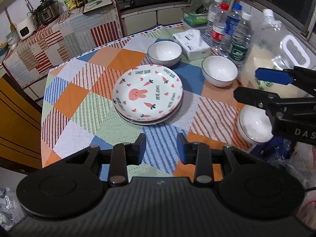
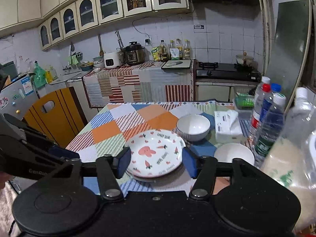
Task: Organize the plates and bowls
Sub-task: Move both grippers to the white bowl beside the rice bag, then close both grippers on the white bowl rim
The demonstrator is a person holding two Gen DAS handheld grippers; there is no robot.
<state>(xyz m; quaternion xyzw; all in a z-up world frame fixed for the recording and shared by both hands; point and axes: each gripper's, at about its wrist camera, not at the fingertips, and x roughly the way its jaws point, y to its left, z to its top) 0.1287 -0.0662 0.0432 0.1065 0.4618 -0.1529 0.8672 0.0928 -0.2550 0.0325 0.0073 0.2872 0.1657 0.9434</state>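
We held the left gripper [image 1: 161, 148] and the right gripper [image 2: 157, 163] above the table [image 1: 65, 98], both with jaws apart and nothing between them. The plates [image 1: 148, 93] sat stacked mid-table; three bowls stood apart: far bowl [image 1: 165, 52], middle bowl [image 1: 219, 70], near bowl [image 1: 253, 125]. We judged them all glazed ceramic: stiff, slick, fairly heavy, chip-prone. A bowl seemed best pinched across its rim wall, a plate at its raised edge.
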